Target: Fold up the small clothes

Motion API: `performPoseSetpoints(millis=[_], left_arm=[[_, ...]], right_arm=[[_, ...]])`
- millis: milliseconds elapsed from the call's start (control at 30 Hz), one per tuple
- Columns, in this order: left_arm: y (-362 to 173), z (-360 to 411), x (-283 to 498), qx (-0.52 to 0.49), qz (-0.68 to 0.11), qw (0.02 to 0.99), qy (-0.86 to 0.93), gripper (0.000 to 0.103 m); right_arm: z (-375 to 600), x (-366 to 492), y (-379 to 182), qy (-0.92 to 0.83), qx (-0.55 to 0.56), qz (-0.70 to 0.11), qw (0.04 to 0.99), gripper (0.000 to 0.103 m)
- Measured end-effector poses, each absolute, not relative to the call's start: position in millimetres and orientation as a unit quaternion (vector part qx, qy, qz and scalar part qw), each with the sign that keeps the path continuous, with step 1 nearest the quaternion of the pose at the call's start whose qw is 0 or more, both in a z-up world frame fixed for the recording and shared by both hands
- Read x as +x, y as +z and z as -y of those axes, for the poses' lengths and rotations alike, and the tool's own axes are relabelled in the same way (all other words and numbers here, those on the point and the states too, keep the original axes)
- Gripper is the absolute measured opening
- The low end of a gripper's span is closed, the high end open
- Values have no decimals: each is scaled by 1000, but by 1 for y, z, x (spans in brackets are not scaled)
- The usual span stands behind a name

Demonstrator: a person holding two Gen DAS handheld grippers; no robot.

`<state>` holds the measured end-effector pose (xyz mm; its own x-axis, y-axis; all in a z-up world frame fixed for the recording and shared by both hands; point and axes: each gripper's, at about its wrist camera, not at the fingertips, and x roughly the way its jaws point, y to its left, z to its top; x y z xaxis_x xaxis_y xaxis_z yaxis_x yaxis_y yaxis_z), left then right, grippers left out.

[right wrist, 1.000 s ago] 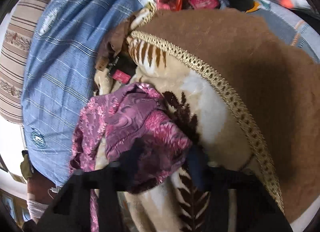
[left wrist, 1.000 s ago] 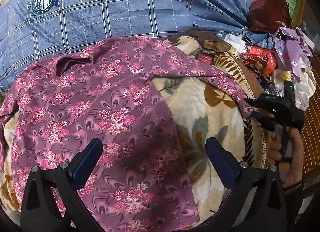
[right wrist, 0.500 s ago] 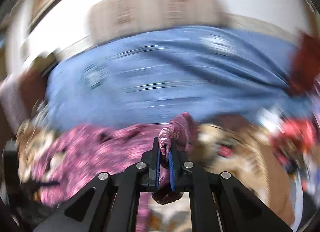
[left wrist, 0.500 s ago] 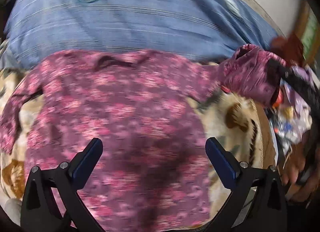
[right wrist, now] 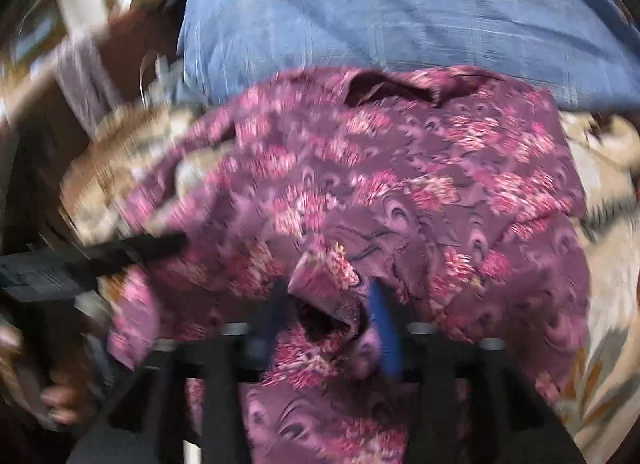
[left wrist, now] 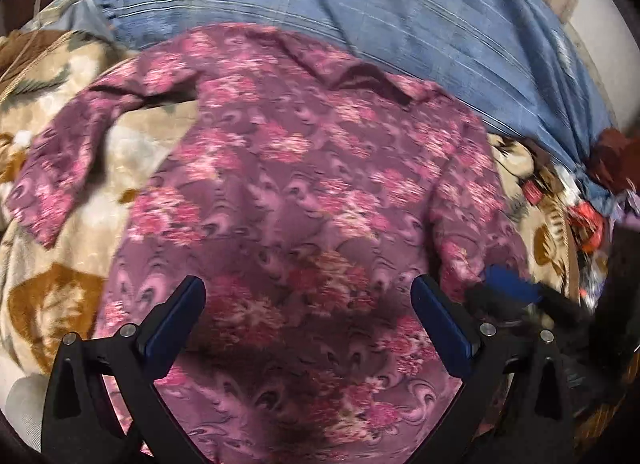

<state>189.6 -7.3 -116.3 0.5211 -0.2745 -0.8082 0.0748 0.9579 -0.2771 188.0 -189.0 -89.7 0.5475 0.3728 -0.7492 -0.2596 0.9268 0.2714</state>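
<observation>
A purple shirt with pink flowers (left wrist: 304, 192) lies spread on a beige leaf-print blanket (left wrist: 60, 248), collar (left wrist: 372, 80) toward the far side. Its left sleeve (left wrist: 60, 168) lies stretched out on the blanket. My left gripper (left wrist: 308, 316) hovers open over the lower body of the shirt, nothing between its fingers. In the right wrist view the right sleeve's cuff (right wrist: 328, 276) lies folded onto the shirt body (right wrist: 440, 192). My right gripper (right wrist: 332, 316) has its jaws opening, the cuff loose between them. The picture is blurred by motion.
A blue checked sheet (left wrist: 400, 4) covers the bed beyond the shirt. A heap of mixed clothes and small items (left wrist: 588, 208) sits at the right edge. A hand (right wrist: 52, 396) holds the left gripper's handle at the lower left of the right wrist view.
The right gripper carried the right sleeve from the blanket's right side in over the shirt body, then parted its jaws. The left gripper slid leftward along the shirt, staying open.
</observation>
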Motion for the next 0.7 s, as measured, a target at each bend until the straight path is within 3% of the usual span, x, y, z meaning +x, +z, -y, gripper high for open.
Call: performPoseSetpoints(millis=[33, 167, 300, 367, 433, 500, 567, 600, 633, 667, 700], left_arm=[[-113, 13, 189, -101, -473, 868, -113, 103], [-96, 48, 183, -56, -439, 879, -177, 103], [-99, 86, 187, -6, -441, 866, -237, 103], [-111, 103, 186, 10, -451, 851, -268, 103], [-126, 120, 181, 31, -454, 843, -286, 103], [-145, 134, 179, 65, -456, 844, -275, 98], [-162, 139, 183, 98, -466, 848, -233, 61], [-164, 138, 184, 110, -460, 854, -216, 57], [-160, 133, 183, 104, -449, 860, -218, 44], [-156, 126, 183, 82, -453, 857, -231, 18], [-150, 112, 184, 32, -463, 845, -264, 10]], right_arm=[[200, 188, -81, 176, 85, -433, 880, 75], [252, 195, -55, 160, 163, -415, 881, 75], [277, 232, -55, 101, 169, -430, 881, 74], [286, 255, -67, 84, 180, -451, 870, 72], [295, 283, -87, 71, 213, -476, 850, 61], [305, 297, -101, 69, 236, -491, 836, 56], [308, 307, -113, 52, 242, -503, 828, 53], [307, 310, -116, 45, 237, -508, 827, 53], [305, 315, -118, 39, 227, -516, 825, 47], [304, 317, -120, 33, 222, -518, 826, 38], [304, 320, -119, 32, 221, -519, 825, 13]])
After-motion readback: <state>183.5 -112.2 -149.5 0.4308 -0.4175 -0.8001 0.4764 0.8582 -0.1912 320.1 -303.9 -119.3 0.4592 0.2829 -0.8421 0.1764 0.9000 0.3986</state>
